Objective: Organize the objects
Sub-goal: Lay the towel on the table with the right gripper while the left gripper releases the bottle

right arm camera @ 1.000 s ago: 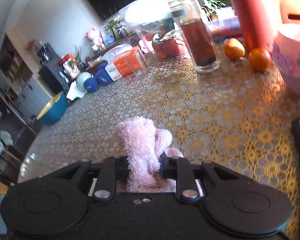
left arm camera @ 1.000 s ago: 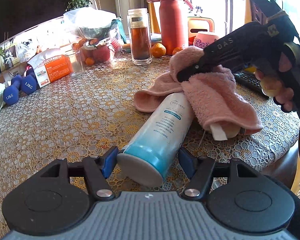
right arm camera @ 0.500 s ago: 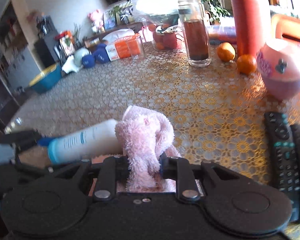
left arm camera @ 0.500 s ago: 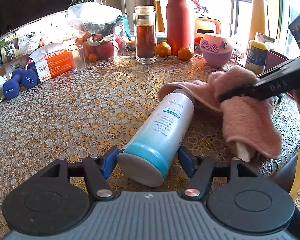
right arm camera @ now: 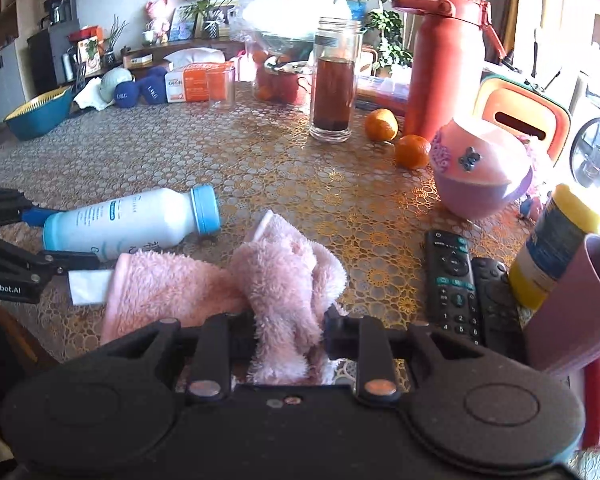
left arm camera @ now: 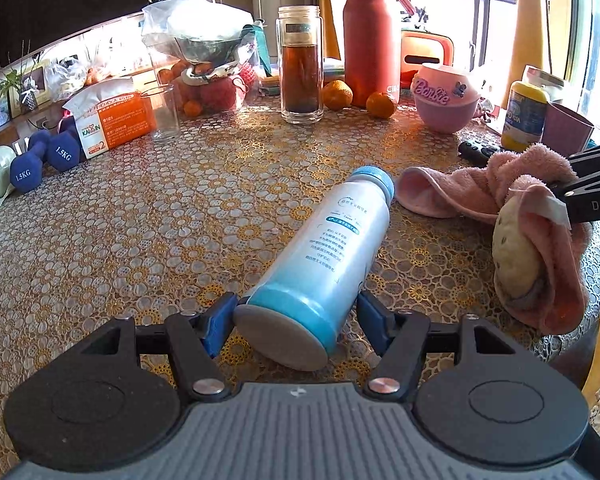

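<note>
A white and blue bottle (left arm camera: pixel 324 248) lies on its side on the patterned table (left arm camera: pixel 140 232). My left gripper (left arm camera: pixel 296 316) is open with a blue finger on each side of the bottle's base, not pressing it. The bottle also shows in the right wrist view (right arm camera: pixel 128 226). My right gripper (right arm camera: pixel 288 332) is shut on a pink fluffy towel (right arm camera: pixel 284 276), which drapes onto the table at the near right edge. The towel shows in the left wrist view (left arm camera: pixel 520 216) hanging over the table edge.
Two remotes (right arm camera: pixel 454 280), a yellow-capped jar (right arm camera: pixel 556 244) and a pink Barbie bowl (right arm camera: pixel 480 172) sit right. A tea bottle (left arm camera: pixel 300 64), red flask (left arm camera: pixel 372 36), oranges (left arm camera: pixel 338 94), fruit bag (left arm camera: pixel 204 60), glass (left arm camera: pixel 164 112), orange box (left arm camera: pixel 112 120) and blue dumbbells (left arm camera: pixel 44 160) line the back.
My right gripper has pulled the pink towel off the bottle, right and toward the table edge. The bottle's blue cap is now uncovered. The left gripper has stayed around the bottle's base.
</note>
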